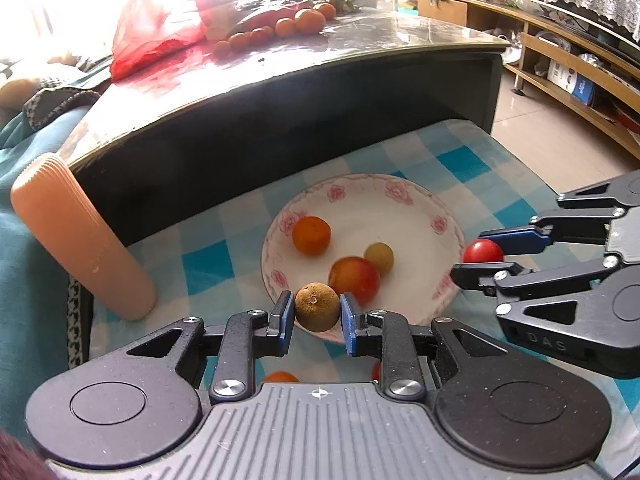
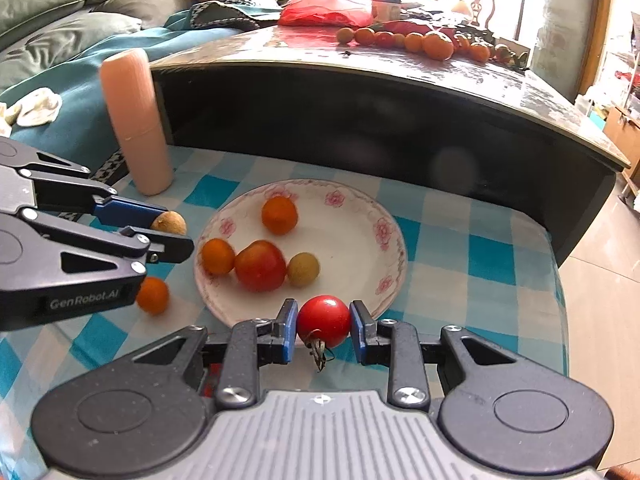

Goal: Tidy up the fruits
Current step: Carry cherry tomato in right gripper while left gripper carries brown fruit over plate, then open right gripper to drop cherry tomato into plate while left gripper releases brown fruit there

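A white plate with pink flowers point(image 1: 408, 196) point(image 2: 360, 216) lies on the blue checked cloth. In it are small oranges point(image 1: 311, 235) point(image 2: 279, 214) point(image 2: 217, 256), a red-orange tomato point(image 1: 355, 279) point(image 2: 260, 265) and a yellowish round fruit point(image 1: 379, 256) point(image 2: 303, 269). My left gripper point(image 1: 317, 314) point(image 2: 168, 232) is shut on a brown rough fruit point(image 1: 317, 308) point(image 2: 171, 222) at the plate's near-left rim. My right gripper point(image 2: 323, 326) point(image 1: 480, 254) is shut on a red cherry tomato point(image 2: 323, 320) point(image 1: 482, 251) with a dry stem, at the plate's near-right rim.
A small orange point(image 2: 153, 295) point(image 1: 280, 377) lies on the cloth left of the plate. A tall peach bottle point(image 1: 80, 236) point(image 2: 136, 120) stands at the left. Behind rises a dark glass-topped table point(image 1: 360, 52) point(image 2: 400, 68) with a row of oranges point(image 2: 416, 42) and a red bag point(image 1: 152, 32).
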Available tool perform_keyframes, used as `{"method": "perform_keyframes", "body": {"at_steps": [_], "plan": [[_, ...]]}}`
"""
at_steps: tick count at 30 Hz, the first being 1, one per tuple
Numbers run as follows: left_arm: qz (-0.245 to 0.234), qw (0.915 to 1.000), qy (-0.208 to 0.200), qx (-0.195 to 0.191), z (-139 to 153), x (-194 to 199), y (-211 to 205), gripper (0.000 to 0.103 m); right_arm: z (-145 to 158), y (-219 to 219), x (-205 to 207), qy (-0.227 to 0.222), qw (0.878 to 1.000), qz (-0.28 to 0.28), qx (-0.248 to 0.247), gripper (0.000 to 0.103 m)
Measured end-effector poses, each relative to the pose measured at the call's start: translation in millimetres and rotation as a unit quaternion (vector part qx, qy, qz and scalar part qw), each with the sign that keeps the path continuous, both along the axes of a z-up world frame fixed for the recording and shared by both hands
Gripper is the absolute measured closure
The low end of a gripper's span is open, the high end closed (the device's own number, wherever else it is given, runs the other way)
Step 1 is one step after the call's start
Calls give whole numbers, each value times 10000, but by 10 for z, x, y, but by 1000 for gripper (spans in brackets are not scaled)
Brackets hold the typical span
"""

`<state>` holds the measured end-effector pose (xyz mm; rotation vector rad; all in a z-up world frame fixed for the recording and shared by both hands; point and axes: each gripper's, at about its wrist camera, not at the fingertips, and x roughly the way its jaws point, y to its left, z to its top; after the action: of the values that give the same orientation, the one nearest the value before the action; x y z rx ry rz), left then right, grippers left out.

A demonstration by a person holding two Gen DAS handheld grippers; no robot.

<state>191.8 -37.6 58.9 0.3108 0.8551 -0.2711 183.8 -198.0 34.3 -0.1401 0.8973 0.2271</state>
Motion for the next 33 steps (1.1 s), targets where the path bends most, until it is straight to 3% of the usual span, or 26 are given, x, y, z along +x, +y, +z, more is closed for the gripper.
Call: {"method": "perform_keyframes", "body": {"at_steps": [19,33], "plan": [[118,9998,112,75,-211,471,-55,71,-264,10,331,149,9994,-69,-300,59],[90,9997,225,83,-305,566,-94,67,-335,43,476,124,9995,-40,-293,59]]}}
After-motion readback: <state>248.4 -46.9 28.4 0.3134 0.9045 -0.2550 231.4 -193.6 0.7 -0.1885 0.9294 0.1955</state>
